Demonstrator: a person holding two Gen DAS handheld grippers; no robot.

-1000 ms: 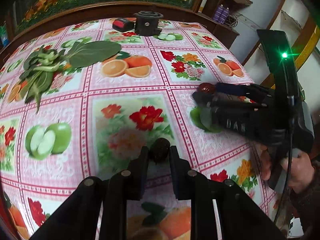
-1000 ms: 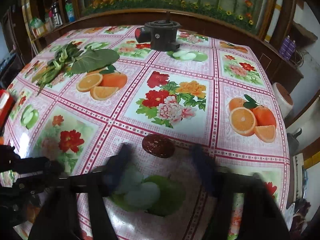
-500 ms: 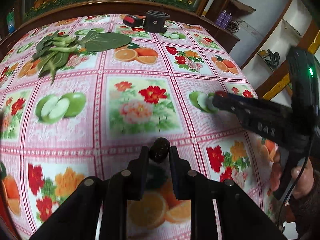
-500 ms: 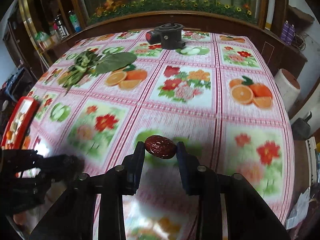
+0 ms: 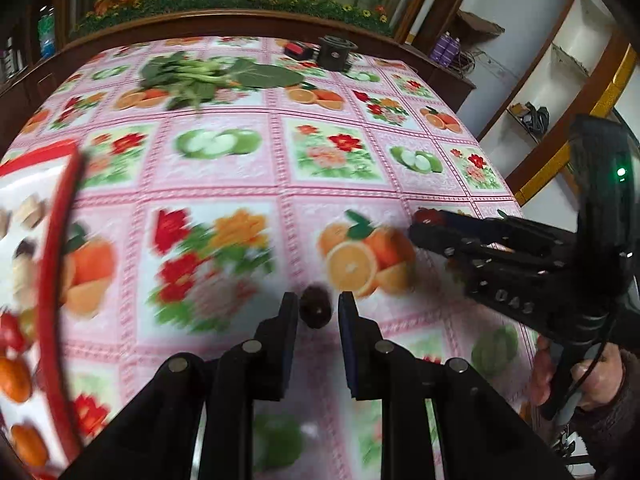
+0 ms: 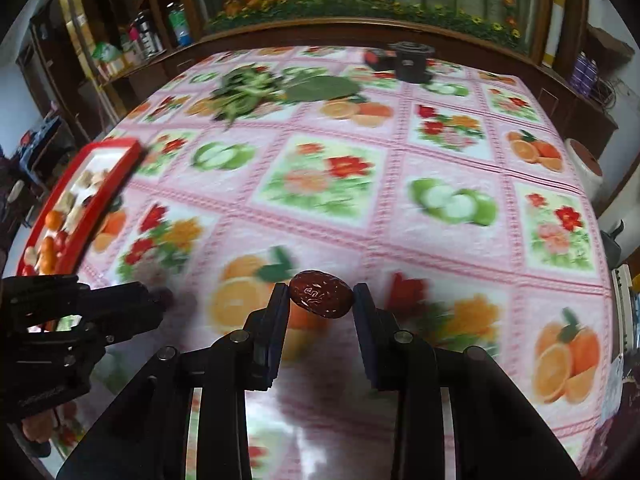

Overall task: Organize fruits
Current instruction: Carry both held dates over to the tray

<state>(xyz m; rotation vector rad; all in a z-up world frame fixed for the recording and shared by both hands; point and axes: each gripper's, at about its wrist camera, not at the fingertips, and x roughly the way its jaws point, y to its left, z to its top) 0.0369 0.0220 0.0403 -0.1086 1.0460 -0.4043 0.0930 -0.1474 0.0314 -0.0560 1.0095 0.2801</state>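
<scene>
Both grippers have swung leftward across the cloth since a second ago, and the red tray [image 5: 56, 264] has come into my left view, where it did not show before. Nearest my left camera, the left gripper [image 5: 318, 312] is clamped tight on one small dark fruit [image 5: 316, 311], so blurred I cannot say what kind it is. My right gripper [image 6: 320, 294] pinches one wrinkled red date [image 6: 321, 294] lengthwise between its pads, clear of the table; a second ago that date still lay on the cloth. From the left camera I see only the date's tip at the right gripper's end, the rest hidden by the fingers. The hand holding that gripper [image 5: 584, 376] is cut off at the frame edge. The tray's contents are smeared: I make out several orange pieces, some red ones and pale lumps, but cannot count them, and the tray runs off the frame's left edge. Farther on lies the flowered tablecloth [image 6: 452, 248], then one bunch of leafy greens [image 6: 248, 92]. At the far edge stand one black round device [image 6: 412, 62] and one red-and-black object [image 6: 376, 58] beside it, too small to identify.
</scene>
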